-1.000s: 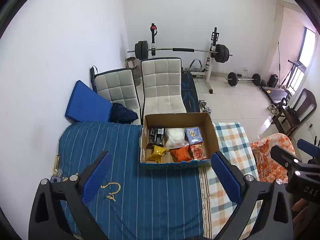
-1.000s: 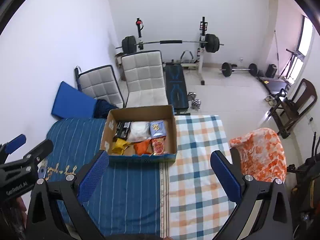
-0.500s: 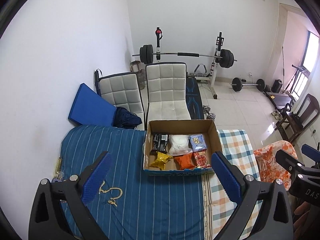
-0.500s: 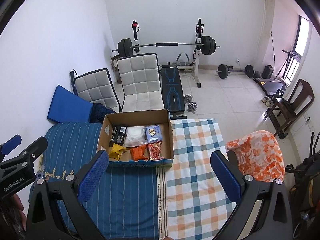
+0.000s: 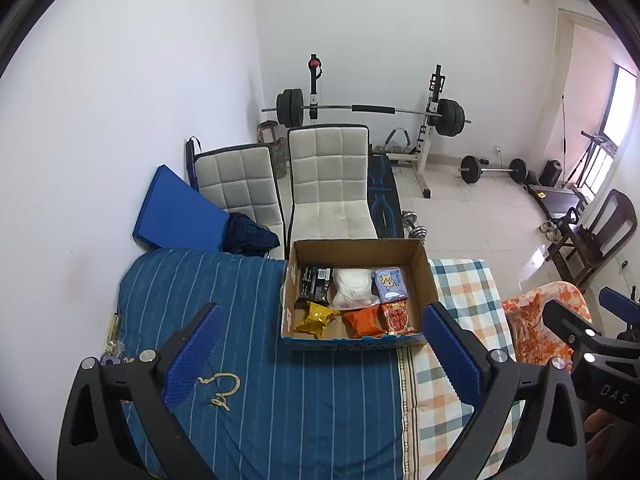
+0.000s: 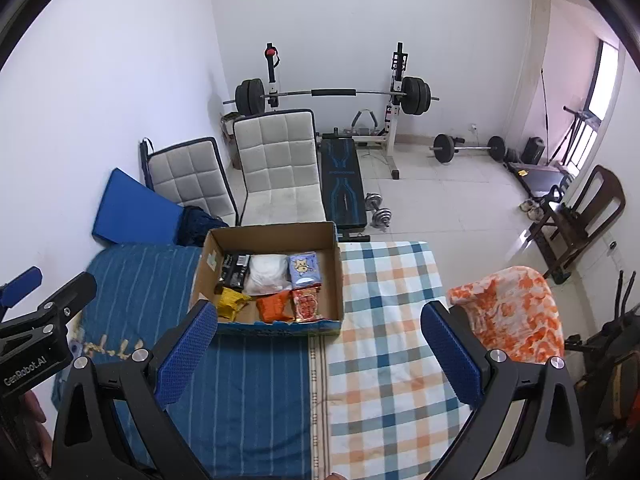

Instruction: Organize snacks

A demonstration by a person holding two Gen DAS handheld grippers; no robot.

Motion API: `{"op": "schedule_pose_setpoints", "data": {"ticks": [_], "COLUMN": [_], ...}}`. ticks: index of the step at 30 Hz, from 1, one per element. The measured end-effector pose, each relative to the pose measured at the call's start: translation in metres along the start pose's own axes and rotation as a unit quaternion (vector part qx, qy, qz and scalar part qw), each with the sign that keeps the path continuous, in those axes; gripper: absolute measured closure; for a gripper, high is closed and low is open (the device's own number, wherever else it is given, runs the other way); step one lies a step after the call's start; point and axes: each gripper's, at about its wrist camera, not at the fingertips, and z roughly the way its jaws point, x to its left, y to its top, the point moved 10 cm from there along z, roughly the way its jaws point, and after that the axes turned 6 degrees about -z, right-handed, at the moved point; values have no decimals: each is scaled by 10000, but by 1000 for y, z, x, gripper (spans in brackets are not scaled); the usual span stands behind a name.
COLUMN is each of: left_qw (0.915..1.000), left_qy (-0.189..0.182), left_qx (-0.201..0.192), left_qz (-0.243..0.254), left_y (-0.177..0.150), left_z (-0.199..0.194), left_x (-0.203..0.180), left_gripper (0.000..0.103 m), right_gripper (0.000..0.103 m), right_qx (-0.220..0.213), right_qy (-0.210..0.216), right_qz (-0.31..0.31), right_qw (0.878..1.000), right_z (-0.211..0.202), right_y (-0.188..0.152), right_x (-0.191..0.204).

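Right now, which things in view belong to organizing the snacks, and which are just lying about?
Job: open brown cardboard box; inside it, black packet, white bag, pale blue packet, gold packet, orange packet, red packet.

Lying about: two white quilted chairs, barbell rack, blue mat, orange floral cloth.

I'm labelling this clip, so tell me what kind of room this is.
Probably a spare room at home used as a gym: a black barbell on a white rack by the far wall, two white quilted chairs, and a brown cardboard box of snack packets on a cloth-covered surface.
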Motion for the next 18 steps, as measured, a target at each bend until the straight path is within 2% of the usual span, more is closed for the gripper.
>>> {"op": "schedule_pose_setpoints", "data": {"ticks": [18], "left_qw": [9999], "left_qy": [9], "left_qx": [79], "left_qz": [-71], "left_y": [-7], "left_z": [4], "left_x": [-2], "left_gripper": [1], "right_gripper": [0], "right_qx": [49], "right_qy": [-62], "right_qz": [-109], "right_qw": [9999], "right_z": [5], "right_y": [-8], "right_x": [3]}}
